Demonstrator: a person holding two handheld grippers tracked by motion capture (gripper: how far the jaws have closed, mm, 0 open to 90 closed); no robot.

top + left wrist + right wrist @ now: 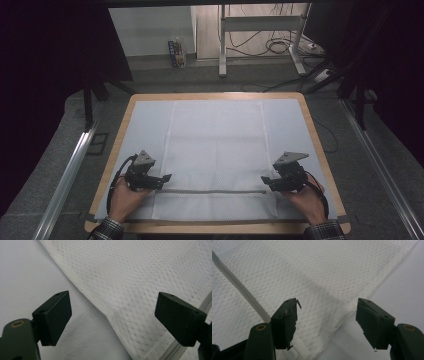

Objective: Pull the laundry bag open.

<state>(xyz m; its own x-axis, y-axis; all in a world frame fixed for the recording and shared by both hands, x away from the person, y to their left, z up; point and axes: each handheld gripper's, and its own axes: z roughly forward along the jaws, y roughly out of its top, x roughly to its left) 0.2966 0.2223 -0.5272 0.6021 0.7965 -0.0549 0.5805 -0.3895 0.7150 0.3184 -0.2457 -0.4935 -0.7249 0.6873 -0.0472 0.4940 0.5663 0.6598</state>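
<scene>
On the pale-covered table point(145, 125) the white mesh cloth point(217, 145) lies flat between my left gripper point(159, 179) and right gripper point(270, 181), both spread, empty (thin mesh): uneven pinches could bunch it.

I see a white mesh cloth point(216, 150) with a diamond weave and grey stripe point(212, 191) at 6 o'clock, on pale blue sheet point(142, 130); wooden table rim point(314, 131); black jaws.

Grey carpet floor point(60, 130), white desk legs point(222, 45), tangled floor cables point(272, 45), dark surroundings
</scene>
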